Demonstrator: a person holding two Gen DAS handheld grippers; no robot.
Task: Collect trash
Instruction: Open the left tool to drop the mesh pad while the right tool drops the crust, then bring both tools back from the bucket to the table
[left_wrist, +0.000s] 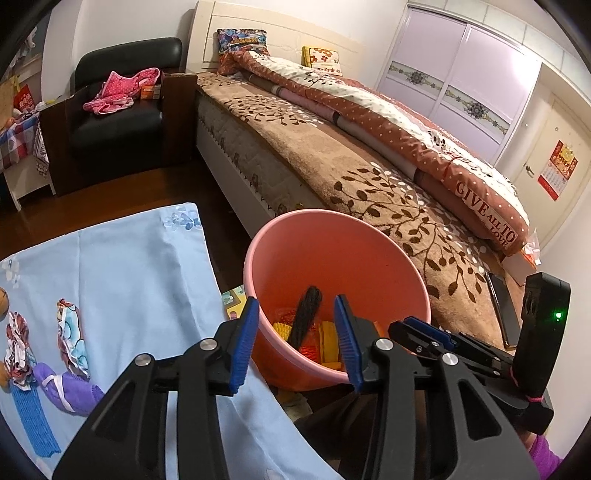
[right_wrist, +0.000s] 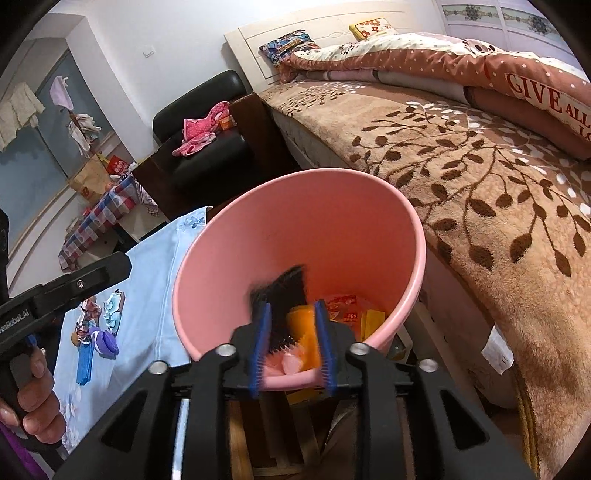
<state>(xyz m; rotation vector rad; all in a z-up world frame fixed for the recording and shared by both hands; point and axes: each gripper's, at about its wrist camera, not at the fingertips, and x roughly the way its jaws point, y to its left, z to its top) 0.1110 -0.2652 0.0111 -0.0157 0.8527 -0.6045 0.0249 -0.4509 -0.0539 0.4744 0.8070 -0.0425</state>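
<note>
both hand-held grippers, left gripper (left_wrist: 295, 339) and right gripper (right_wrist: 293, 345), hang with jaws apart over the round pink plastic bin (right_wrist: 229, 236), a blurred black ribbed strip (right_wrist: 284, 291) loose inside.

Quilt (left_wrist: 484, 206): "GIVE ALL TO LOVE" in red letters, cut off in right wrist view. Left hand-held gripper (right_wrist: 22, 314) body: white lettering, partly cut off, ending "enRobot.AI".

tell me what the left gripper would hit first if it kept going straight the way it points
Probably the trash inside the pink bucket: the left gripper, jaws open and empty, aims over the near rim at the black strip and yellow scraps. Depth is unclear, so the near rim might come first.
</note>
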